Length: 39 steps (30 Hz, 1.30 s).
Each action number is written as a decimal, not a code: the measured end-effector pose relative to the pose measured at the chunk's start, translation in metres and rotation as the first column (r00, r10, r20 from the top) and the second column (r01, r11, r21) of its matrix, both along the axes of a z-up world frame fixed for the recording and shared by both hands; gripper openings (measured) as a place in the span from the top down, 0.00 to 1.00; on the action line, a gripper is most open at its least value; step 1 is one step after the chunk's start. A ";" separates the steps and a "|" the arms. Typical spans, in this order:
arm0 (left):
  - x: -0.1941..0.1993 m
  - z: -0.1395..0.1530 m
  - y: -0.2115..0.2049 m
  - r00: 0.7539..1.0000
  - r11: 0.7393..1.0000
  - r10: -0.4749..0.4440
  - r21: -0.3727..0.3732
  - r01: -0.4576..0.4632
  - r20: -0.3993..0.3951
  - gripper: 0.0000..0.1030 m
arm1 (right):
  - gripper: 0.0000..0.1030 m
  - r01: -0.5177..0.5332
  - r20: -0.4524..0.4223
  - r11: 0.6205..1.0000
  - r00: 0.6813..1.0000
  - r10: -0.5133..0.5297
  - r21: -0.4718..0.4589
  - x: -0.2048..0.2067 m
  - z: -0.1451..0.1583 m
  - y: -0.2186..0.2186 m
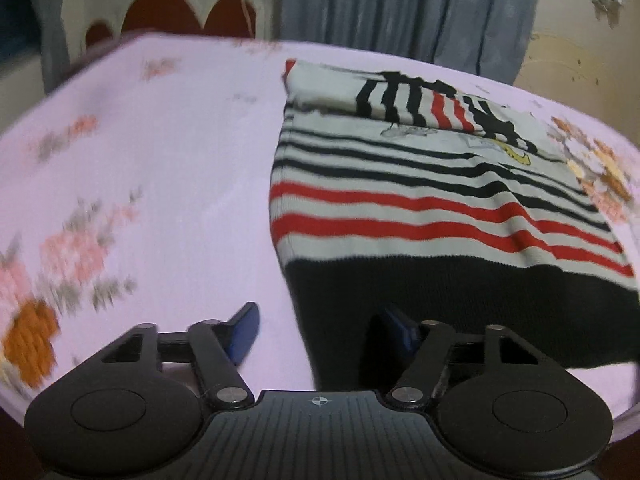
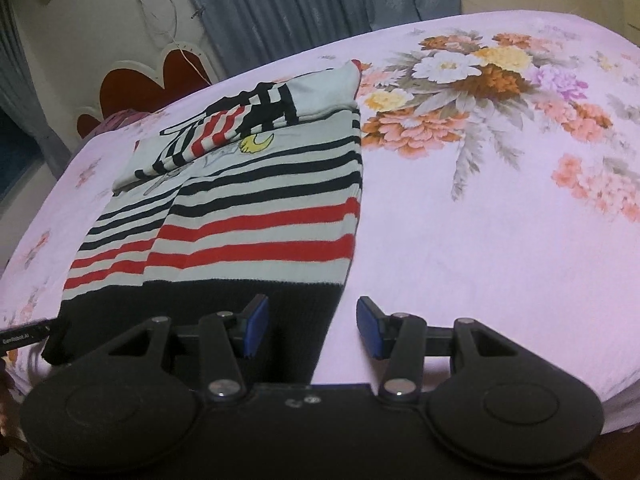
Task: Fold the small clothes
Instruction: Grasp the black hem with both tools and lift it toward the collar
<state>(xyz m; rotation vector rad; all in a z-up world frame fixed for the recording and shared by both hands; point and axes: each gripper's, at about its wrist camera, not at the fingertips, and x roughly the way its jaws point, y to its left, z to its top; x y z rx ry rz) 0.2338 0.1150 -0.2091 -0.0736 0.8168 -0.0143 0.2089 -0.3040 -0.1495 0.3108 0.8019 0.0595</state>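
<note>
A striped sweater [image 2: 248, 200], its sleeves folded across the chest, is laid flat on a bed covered by a pink floral sheet [image 2: 500, 240]. The left tongs [image 1: 316, 330] are held spread over the near left corner of the black hem, nothing being pinched. The right tongs [image 2: 312, 326] are likewise spread, straddling the hem's near right corner without pinching it.

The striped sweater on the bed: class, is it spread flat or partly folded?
Partly folded. The striped sweater has both sleeves laid across its chest, but the black hem remains unfolded on the bedsheet.
</note>
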 end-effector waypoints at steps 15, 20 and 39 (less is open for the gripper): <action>0.021 -0.013 0.018 0.999 0.958 -0.025 -0.288 0.013 -0.038 0.50 | 0.54 0.054 -0.057 0.972 0.997 -0.042 0.230 0.021 -0.023 -0.020; 0.033 -0.018 0.029 0.998 0.906 -0.042 -0.423 0.019 -0.046 0.50 | 0.53 0.091 -0.075 0.929 0.995 -0.069 0.358 0.031 -0.034 -0.030; 0.050 -0.037 0.023 0.993 0.826 -0.109 -0.561 0.064 -0.047 0.70 | 0.70 0.018 -0.082 0.870 0.996 0.026 0.493 0.036 -0.043 -0.027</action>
